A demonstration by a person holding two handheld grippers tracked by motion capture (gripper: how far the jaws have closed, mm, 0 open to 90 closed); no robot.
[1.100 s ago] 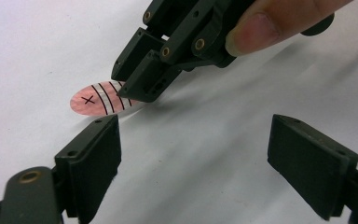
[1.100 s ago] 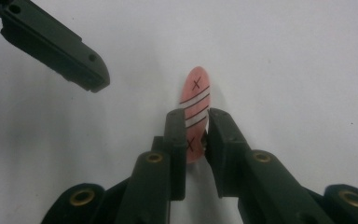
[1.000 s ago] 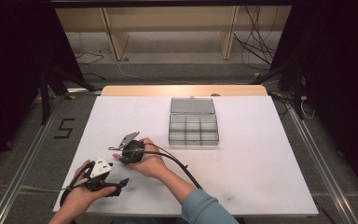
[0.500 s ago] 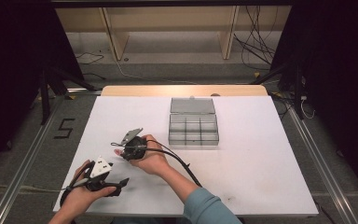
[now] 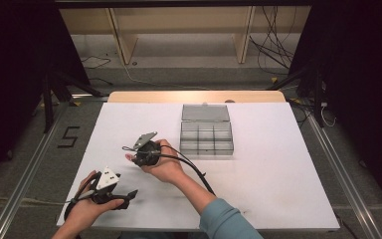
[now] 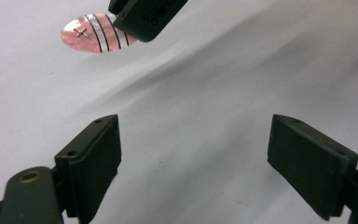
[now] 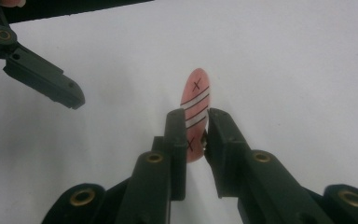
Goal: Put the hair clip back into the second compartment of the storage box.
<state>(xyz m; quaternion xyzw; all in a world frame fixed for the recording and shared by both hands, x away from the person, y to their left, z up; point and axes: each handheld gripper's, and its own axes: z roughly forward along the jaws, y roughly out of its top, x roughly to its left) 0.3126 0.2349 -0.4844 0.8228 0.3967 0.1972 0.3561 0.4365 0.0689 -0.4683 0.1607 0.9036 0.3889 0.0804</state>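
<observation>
Since the earlier frame, the right tongs (image 5: pixel 128 151) have risen slightly above the tabletop (image 5: pixel 278 164), while the left tongs (image 5: pixel 129 195) have stayed in place near the front edge. Right tongs: pressed together on the lower end of a pink disc (image 7: pixel 193 112), a thin oval marked with white stripes, black lines and two crosses, held edgewise between the pads. Left tongs: spread wide with nothing between them, just beside the right pair. From the left gripper view, the disc (image 6: pixel 93 33) lies above the white surface, partly covered by a jaw of the right tongs (image 6: pixel 144 16). A clear compartment box (image 5: pixel 206 137), lid open, stands well apart, farther back on the tabletop.
</observation>
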